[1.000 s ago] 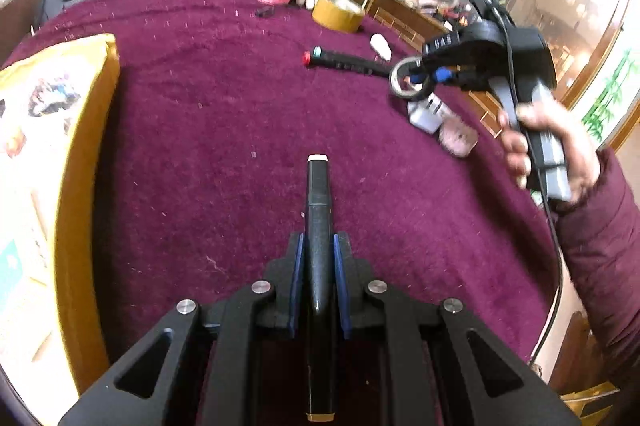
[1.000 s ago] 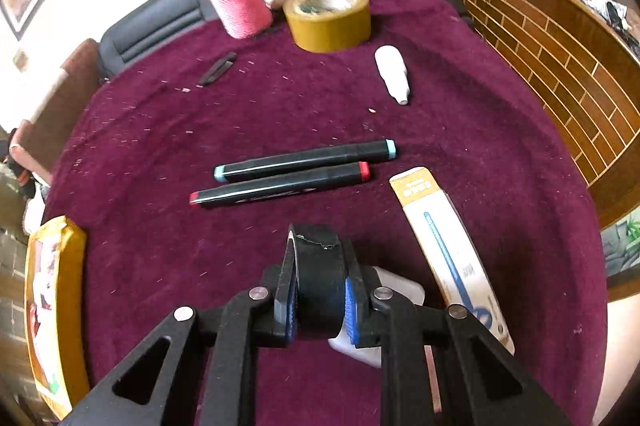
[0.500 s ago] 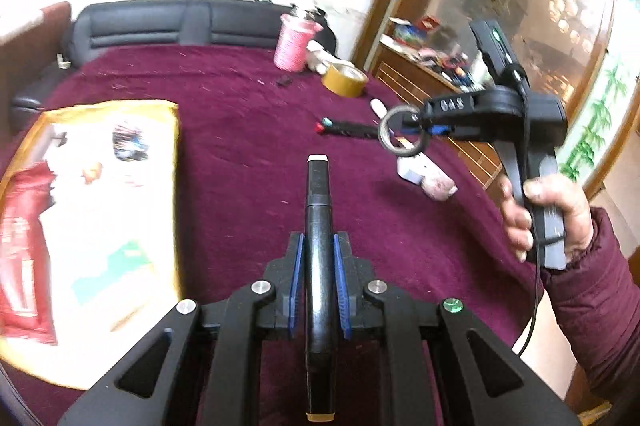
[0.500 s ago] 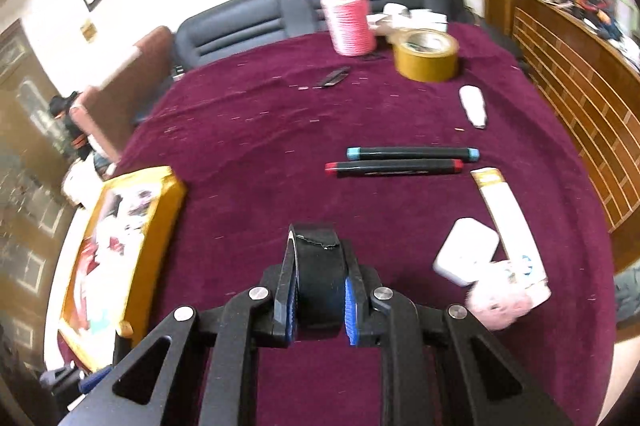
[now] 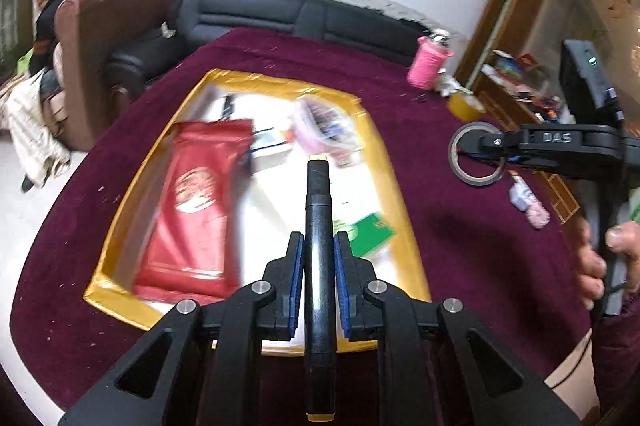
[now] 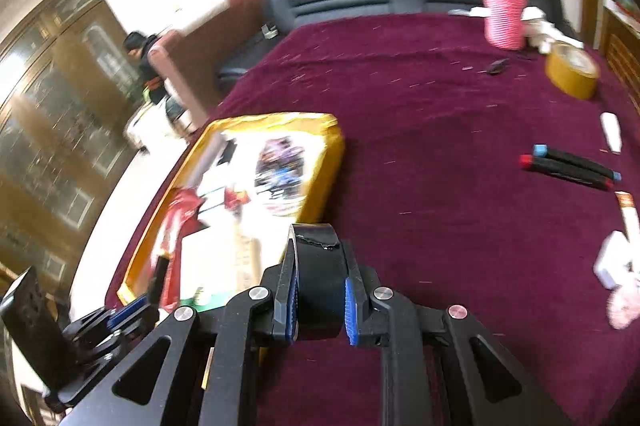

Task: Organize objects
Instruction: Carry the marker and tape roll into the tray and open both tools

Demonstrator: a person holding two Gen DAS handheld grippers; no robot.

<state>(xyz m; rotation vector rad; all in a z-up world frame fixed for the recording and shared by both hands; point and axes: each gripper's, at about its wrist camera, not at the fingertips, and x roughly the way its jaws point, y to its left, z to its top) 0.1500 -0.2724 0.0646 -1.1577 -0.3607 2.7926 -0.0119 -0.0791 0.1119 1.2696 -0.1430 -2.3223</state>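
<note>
1. We hold a black marker (image 5: pixel 318 226) in the left gripper (image 5: pixel 318 280). The blue pads are pressed on its barrel, the yellow-tipped end points forward, and it sits in the air above the gold-rimmed tray (image 5: pixel 394 185).
2. The right gripper (image 6: pixel 318 300) is pinched on a small roll of tape (image 6: pixel 316 254). The left wrist view shows it as a ring (image 5: pixel 476 153) hanging off the jaws, over the cloth just right of the tray.
3. The tray (image 6: pixel 324 145) lies on the maroon tablecloth (image 6: pixel 420 153) and already holds a red packet (image 5: pixel 192 209), a green card (image 5: pixel 370 232) and some blurred packs.
4. The step in hand looks like carrying both items to the tray. To do it well we would lower the marker over a bare white patch, keep it roughly flat and release low so it does not roll.
5. The tape needs to move further left to clear the gold rim before release; lay it flat, not on edge.
6. Lower one gripper at a time, since the two are near each other over the tray.
7. Still out on the cloth are two markers (image 6: pixel 572 167), yellow tape (image 6: pixel 572 69), a pink cup (image 6: pixel 504 13) and white bits at far right.
</note>
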